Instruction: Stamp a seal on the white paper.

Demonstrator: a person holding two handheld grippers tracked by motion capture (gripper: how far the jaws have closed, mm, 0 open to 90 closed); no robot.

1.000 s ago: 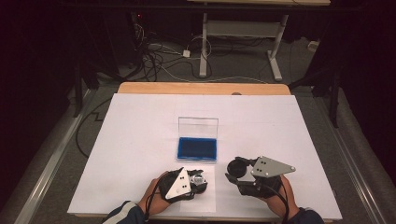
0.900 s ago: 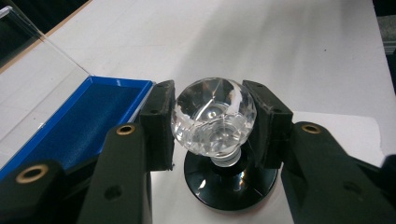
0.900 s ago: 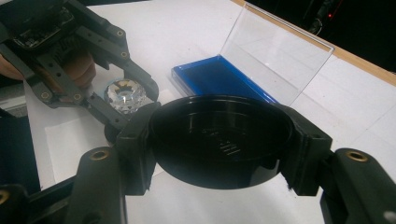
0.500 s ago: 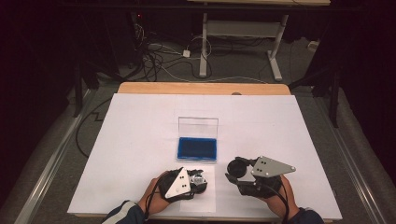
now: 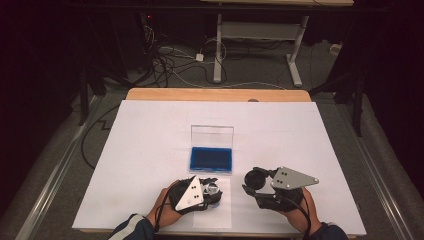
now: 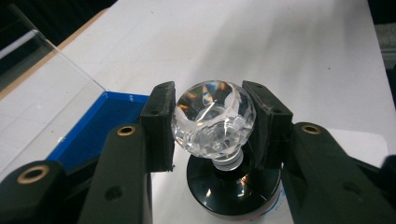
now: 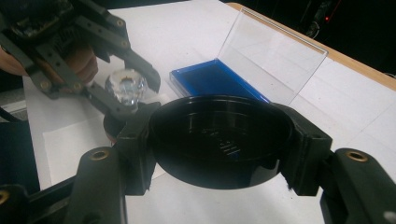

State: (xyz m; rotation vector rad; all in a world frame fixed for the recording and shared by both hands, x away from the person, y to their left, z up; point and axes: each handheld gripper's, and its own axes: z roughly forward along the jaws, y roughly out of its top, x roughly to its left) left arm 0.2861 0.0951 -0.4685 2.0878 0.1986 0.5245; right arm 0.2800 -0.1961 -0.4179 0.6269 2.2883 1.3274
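Fingers [image 6: 161, 126] of my left gripper [image 6: 211, 123] are clamped on a clear faceted knob [image 6: 214, 119], one pad pressed to each side of it, so the knob sits squarely between them. Under the knob, touching its short neck, is a round black base [image 6: 233, 191] standing on a white sheet [image 5: 220, 210] near the table's front edge. My right gripper [image 7: 219, 142] is closed on a black round lid [image 7: 219, 140], held by its rim between the two pads and lifted off the table [image 5: 150, 130], just right of the left gripper. In the high view the left gripper [image 5: 197, 192] and the right gripper [image 5: 265, 187] lie side by side, apart, with the box just beyond them. I count one knob, one base, one lid, one box and two grippers. That box [image 5: 211, 159] has a blue tray lying flat and a clear cover [image 5: 212, 135] standing upright at its far edge; I see nothing lying in the blue tray.
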